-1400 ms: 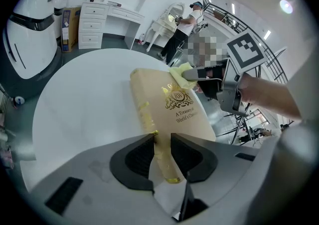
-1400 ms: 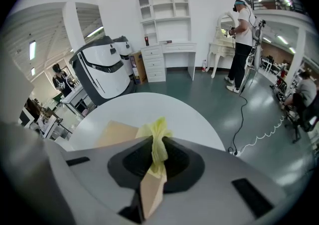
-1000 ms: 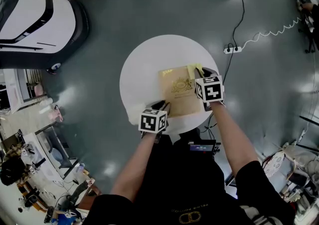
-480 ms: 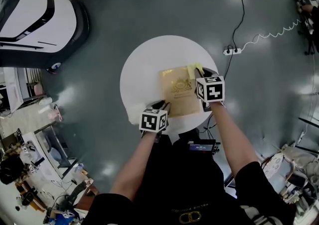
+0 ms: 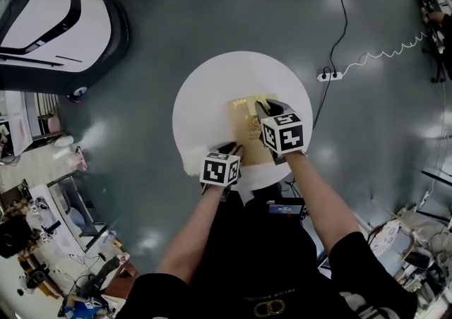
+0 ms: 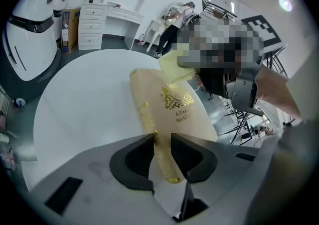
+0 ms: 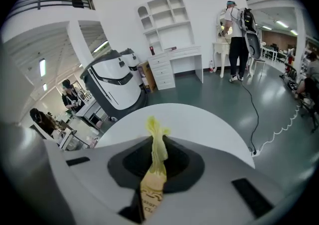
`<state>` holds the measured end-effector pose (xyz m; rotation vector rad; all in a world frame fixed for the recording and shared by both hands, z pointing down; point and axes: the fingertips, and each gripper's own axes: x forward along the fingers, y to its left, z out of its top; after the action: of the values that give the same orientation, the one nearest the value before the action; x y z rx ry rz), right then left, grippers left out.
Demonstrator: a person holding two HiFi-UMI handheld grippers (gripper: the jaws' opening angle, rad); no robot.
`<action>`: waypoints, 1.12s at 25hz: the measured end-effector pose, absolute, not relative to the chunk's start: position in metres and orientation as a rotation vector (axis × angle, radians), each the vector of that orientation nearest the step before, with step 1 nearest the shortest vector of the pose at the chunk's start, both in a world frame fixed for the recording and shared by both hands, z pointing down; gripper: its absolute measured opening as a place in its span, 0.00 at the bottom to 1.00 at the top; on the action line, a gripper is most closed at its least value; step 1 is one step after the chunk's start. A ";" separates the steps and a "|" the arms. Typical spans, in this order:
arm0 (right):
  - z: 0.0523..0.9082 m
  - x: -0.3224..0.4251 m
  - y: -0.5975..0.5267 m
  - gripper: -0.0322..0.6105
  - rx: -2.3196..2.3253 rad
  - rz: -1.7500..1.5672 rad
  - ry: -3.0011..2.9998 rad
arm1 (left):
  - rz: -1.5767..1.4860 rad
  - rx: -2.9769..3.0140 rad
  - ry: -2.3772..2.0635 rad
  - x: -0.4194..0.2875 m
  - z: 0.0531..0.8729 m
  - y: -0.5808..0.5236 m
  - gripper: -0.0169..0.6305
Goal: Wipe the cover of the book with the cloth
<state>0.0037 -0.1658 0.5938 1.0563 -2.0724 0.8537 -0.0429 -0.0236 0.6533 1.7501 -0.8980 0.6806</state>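
Observation:
A tan book [image 5: 244, 118] with a gold emblem lies flat on the round white table [image 5: 205, 99]. My left gripper [image 5: 231, 148] sits at the book's near left corner. In the left gripper view its jaws [image 6: 162, 147] are closed across the book's [image 6: 179, 109] spine edge. My right gripper [image 5: 267, 107] hovers over the middle of the cover, shut on a yellow cloth [image 5: 268, 99]. In the right gripper view the cloth [image 7: 157, 147] stands up between the jaws of that gripper [image 7: 158, 162], with a strip of the cover below. From the left gripper view, the cloth [image 6: 174, 64] lies on the book's far end.
A large white and black machine [image 5: 49, 14] stands on the floor at the upper left. A power strip [image 5: 332, 69] with cables lies right of the table. Cluttered benches line the left edge. A person [image 7: 238, 35] stands far off by white shelves.
My right gripper has slid leftward with the cloth, from the book's right edge to over the middle of the cover. The left gripper and the book have stayed put.

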 end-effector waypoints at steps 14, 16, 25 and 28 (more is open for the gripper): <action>0.609 -0.051 -0.128 0.19 0.924 0.962 -2.107 | 0.671 1.751 -0.894 -0.046 0.653 -0.025 0.19; 0.613 -0.050 -0.125 0.19 0.922 0.965 -2.091 | 0.672 1.751 -0.894 -0.045 0.653 -0.025 0.19; 0.635 -0.039 -0.110 0.19 0.932 0.937 -2.024 | 0.675 1.751 -0.900 -0.044 0.654 -0.023 0.19; 0.634 -0.041 -0.110 0.19 0.931 0.905 -2.021 | 0.675 1.748 -0.904 -0.045 0.654 -0.022 0.19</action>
<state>-0.0407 -0.1099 0.6337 0.9307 -2.0208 0.9045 -0.0453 -0.0224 0.6542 1.7479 -0.9041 0.6746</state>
